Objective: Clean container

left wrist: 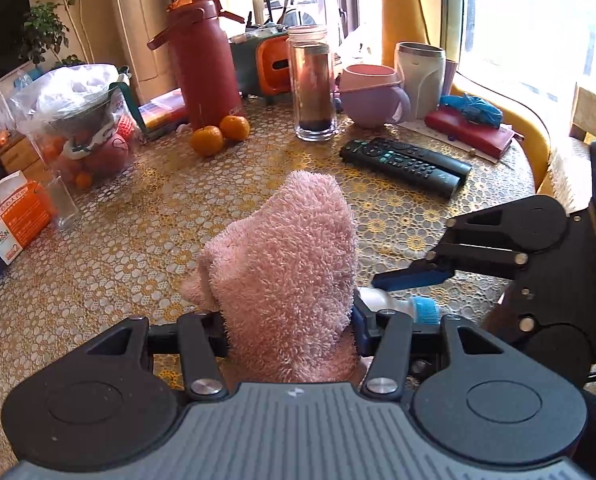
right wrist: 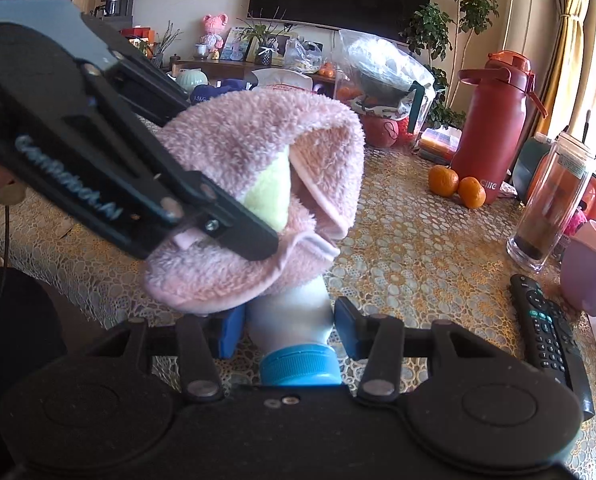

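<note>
My left gripper [left wrist: 289, 320] is shut on a fluffy pink cloth [left wrist: 285, 256] with a yellow-green inner side [right wrist: 269, 188]. The cloth stands up between the fingers and hides what is behind it. My right gripper [right wrist: 289, 320] is shut on a white bottle [right wrist: 291, 312], gripping just above its blue cap [right wrist: 298, 364]. The cloth is draped over the bottle's far end and covers it. In the left wrist view the bottle [left wrist: 382, 300] lies sideways just right of the cloth, under a blue finger [left wrist: 410, 278] of the right gripper.
On the lace-covered table [left wrist: 145, 216] stand a red thermos jug [left wrist: 205, 64], two oranges [left wrist: 219, 134], a glass tumbler [left wrist: 313, 84], two remotes [left wrist: 406, 162], a purple bowl [left wrist: 372, 96] and a bag of fruit [left wrist: 77, 120]. A box [left wrist: 13, 216] lies at the left edge.
</note>
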`<state>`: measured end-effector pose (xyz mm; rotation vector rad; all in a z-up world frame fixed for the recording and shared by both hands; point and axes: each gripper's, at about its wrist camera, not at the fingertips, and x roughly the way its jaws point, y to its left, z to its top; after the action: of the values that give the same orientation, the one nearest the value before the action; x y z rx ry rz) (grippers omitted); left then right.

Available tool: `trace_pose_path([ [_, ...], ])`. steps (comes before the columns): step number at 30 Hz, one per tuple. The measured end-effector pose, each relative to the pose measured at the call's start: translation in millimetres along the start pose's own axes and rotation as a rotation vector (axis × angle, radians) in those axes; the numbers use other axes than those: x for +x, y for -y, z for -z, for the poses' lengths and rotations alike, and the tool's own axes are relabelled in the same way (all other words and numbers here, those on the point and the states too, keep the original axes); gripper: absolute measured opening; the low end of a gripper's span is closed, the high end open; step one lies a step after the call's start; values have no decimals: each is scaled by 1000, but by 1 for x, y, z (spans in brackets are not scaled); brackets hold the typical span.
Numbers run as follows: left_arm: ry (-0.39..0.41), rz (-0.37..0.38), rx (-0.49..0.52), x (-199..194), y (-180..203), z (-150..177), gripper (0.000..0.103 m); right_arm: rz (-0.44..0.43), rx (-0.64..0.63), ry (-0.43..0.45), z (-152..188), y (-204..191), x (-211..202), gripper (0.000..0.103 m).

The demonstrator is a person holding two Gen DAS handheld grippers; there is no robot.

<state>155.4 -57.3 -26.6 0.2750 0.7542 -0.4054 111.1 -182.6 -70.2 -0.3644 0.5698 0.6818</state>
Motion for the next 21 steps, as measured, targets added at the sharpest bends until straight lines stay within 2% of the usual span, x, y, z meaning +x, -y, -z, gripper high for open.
trace_pose_path([
  [10, -28, -125, -47, 13, -42, 0, 52, -31, 52, -3, -1, 10, 1, 48],
  [14, -65, -194, -64, 15, -53, 5, 51, -36, 51, -15, -2, 11, 2, 48],
  [18, -99, -233, -90, 15, -64, 16, 51, 8, 2, -17, -5, 3, -1, 47],
  [21, -83, -219, -117, 5, -66, 22, 51, 59, -73, -10, -6, -8, -5, 49],
])
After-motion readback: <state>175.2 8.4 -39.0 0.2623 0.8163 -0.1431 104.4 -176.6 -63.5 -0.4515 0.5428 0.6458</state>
